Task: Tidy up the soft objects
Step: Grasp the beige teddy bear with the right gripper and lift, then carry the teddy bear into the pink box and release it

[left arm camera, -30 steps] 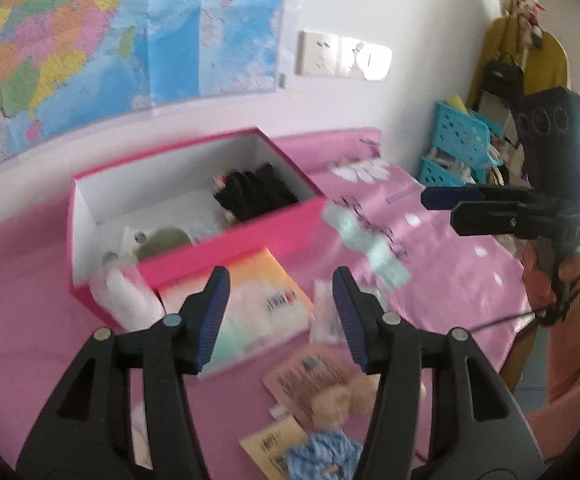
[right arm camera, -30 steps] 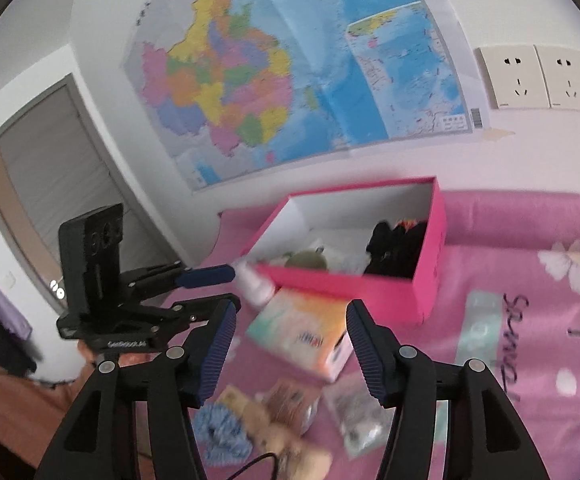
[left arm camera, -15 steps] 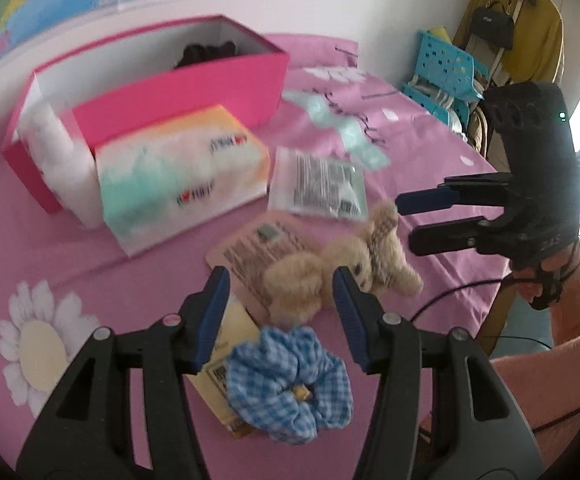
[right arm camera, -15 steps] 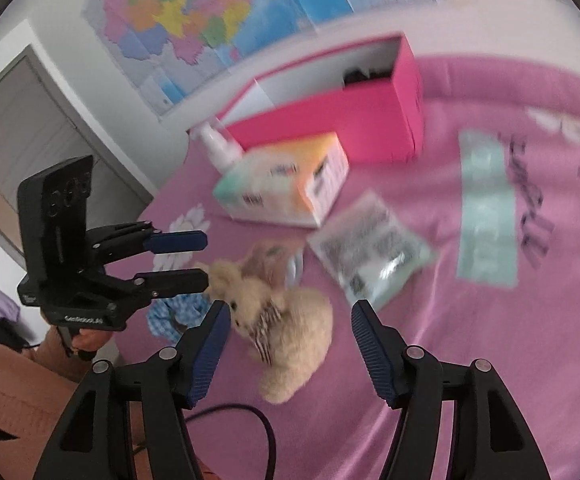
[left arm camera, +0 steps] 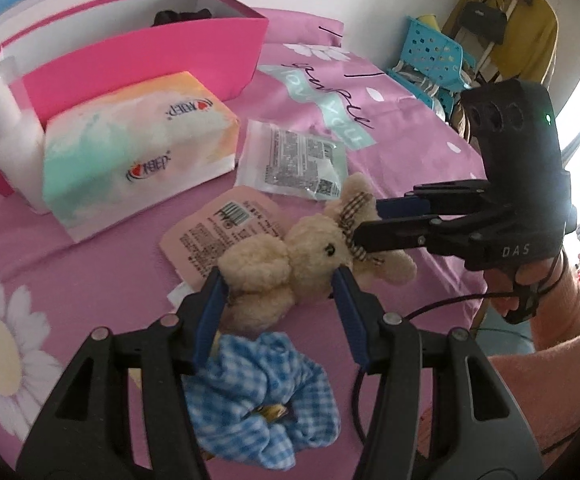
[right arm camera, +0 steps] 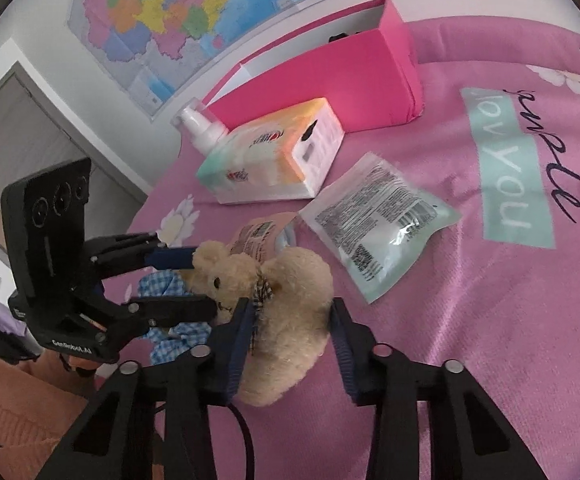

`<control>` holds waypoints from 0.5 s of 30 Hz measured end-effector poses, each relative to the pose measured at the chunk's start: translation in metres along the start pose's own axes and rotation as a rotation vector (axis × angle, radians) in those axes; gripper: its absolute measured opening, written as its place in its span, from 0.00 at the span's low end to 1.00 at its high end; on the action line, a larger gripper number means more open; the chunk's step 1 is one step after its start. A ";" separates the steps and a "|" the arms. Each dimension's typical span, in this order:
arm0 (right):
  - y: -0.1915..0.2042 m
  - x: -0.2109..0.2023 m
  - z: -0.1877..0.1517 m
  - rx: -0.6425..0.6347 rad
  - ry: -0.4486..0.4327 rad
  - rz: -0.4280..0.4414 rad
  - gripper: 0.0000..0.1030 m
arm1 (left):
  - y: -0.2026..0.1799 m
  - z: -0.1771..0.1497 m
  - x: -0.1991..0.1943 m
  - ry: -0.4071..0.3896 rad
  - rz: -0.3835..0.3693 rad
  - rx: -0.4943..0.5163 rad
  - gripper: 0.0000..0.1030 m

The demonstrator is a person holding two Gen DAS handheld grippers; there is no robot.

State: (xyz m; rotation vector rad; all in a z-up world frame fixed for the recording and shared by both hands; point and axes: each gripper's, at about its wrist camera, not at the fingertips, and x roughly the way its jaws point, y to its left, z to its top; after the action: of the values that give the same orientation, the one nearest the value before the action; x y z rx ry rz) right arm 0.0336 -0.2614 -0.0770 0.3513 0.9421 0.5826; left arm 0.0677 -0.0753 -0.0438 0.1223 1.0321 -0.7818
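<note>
A beige teddy bear (left arm camera: 290, 264) lies on the pink tablecloth; it also shows in the right wrist view (right arm camera: 290, 300). My left gripper (left arm camera: 278, 280) is open with its fingers on either side of the bear's body. My right gripper (right arm camera: 290, 308) is open around the bear's other end. A blue gingham scrunchie (left arm camera: 258, 396) lies just in front of the left gripper. A pink open box (left arm camera: 150, 52) holds something black at the back.
A tissue pack (left arm camera: 138, 144) sits before the box. A clear packet (left arm camera: 294, 160) and a pink card (left arm camera: 218, 236) lie beside the bear. A white pump bottle (right arm camera: 202, 128) stands left of the tissue pack. Blue baskets (left arm camera: 434, 56) stand off the table.
Both grippers have come down and forward from near the box to the bear, and now straddle it from opposite sides. Both stay open.
</note>
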 end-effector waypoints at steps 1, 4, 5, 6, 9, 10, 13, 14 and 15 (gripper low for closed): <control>-0.002 -0.001 0.000 0.005 -0.006 0.004 0.30 | 0.001 0.001 0.001 0.001 -0.010 -0.009 0.54; -0.003 -0.008 0.001 0.014 -0.029 0.014 0.26 | 0.003 0.002 -0.001 -0.011 -0.027 -0.027 0.54; -0.003 -0.011 0.003 0.015 -0.037 0.016 0.25 | 0.004 0.003 -0.002 -0.016 -0.033 -0.033 0.54; -0.004 -0.013 0.004 0.016 -0.043 0.023 0.24 | 0.004 0.005 -0.004 -0.024 -0.038 -0.038 0.54; -0.001 -0.018 0.010 0.010 -0.060 0.042 0.23 | 0.004 0.010 -0.014 -0.057 -0.034 -0.040 0.53; 0.001 -0.019 0.012 0.004 -0.065 0.044 0.22 | 0.004 0.012 -0.016 -0.066 -0.031 -0.043 0.53; 0.007 -0.022 0.022 -0.010 -0.082 0.053 0.23 | 0.005 0.021 -0.029 -0.103 -0.022 -0.043 0.53; 0.010 -0.025 0.027 -0.021 -0.094 0.055 0.22 | 0.005 0.024 -0.033 -0.118 -0.015 -0.042 0.53; 0.012 -0.026 0.031 -0.029 -0.101 0.059 0.22 | 0.005 0.029 -0.038 -0.134 -0.007 -0.041 0.53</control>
State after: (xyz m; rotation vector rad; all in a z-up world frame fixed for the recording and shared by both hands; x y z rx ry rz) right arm 0.0439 -0.2683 -0.0371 0.3801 0.8274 0.6263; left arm 0.0813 -0.0640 0.0010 0.0307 0.9211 -0.7646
